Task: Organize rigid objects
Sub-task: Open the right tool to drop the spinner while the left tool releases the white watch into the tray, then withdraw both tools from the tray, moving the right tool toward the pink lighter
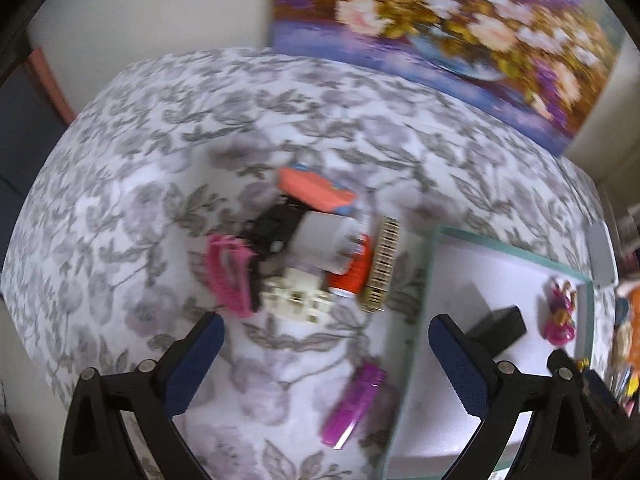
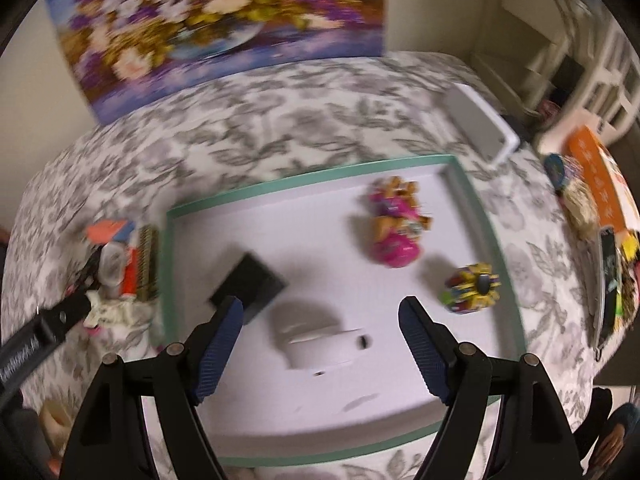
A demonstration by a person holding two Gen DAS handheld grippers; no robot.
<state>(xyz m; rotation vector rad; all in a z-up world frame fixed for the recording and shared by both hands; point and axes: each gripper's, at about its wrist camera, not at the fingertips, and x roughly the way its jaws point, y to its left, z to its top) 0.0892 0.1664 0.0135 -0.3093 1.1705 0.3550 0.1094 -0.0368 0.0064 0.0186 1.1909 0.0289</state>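
Green-rimmed tray (image 2: 472, 196) holds black box (image 2: 248, 286), pink toy (image 2: 394, 224), white case (image 2: 320, 340); both tongs wide.

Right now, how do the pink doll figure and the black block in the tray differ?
The pink doll figure is bright pink with orange-yellow parts and an irregular, rounded shape; the black block is plain black and boxy with flat faces. The doll figure lies toward the tray's far right side, while the block sits nearer the left wall, close to the right gripper's left finger. Both rest inside the teal-rimmed tray, and neither is held.
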